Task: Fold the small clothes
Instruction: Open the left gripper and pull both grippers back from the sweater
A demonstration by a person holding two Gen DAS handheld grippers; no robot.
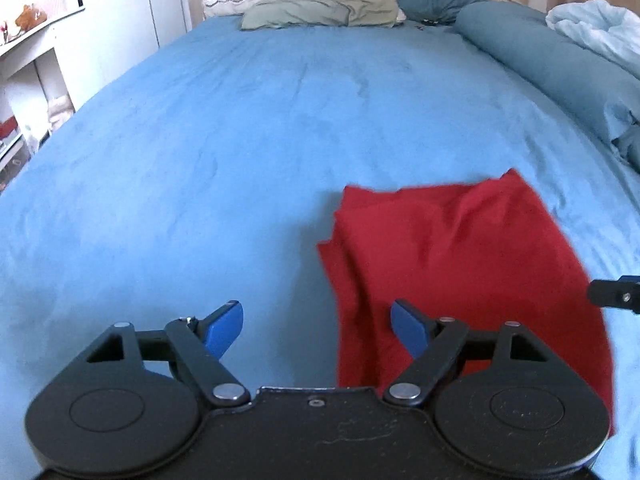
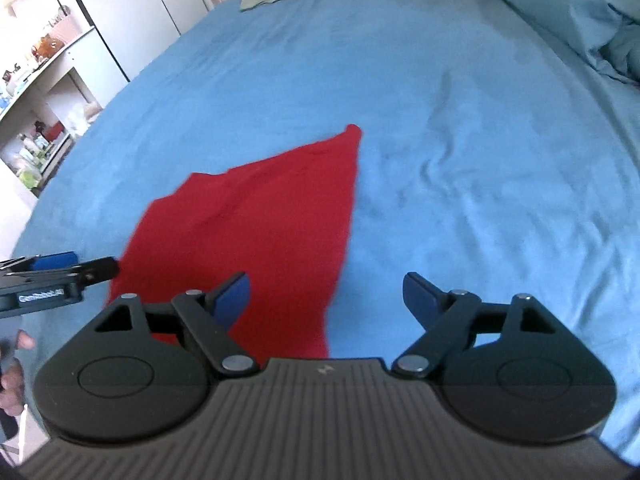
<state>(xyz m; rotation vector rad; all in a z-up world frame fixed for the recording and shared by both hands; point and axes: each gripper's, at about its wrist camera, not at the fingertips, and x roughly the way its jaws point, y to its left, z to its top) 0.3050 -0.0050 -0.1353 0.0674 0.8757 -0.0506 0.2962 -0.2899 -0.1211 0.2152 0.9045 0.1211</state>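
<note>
A red garment [image 1: 452, 264] lies rumpled on the blue bedsheet [image 1: 200, 140], at the near right in the left wrist view. It also shows in the right wrist view [image 2: 260, 232], left of centre, with one corner pointing away. My left gripper [image 1: 318, 328] is open and empty, its right finger over the garment's left edge. My right gripper [image 2: 326, 300] is open and empty, its left finger over the garment's right edge. The left gripper [image 2: 60, 272] shows from the side at the left edge of the right wrist view.
Pillows [image 1: 320, 12] lie at the head of the bed. A rolled teal duvet [image 1: 560, 64] runs along the right side. White shelves with clutter [image 2: 36, 92] stand left of the bed. The sheet [image 2: 480, 140] is wrinkled to the right.
</note>
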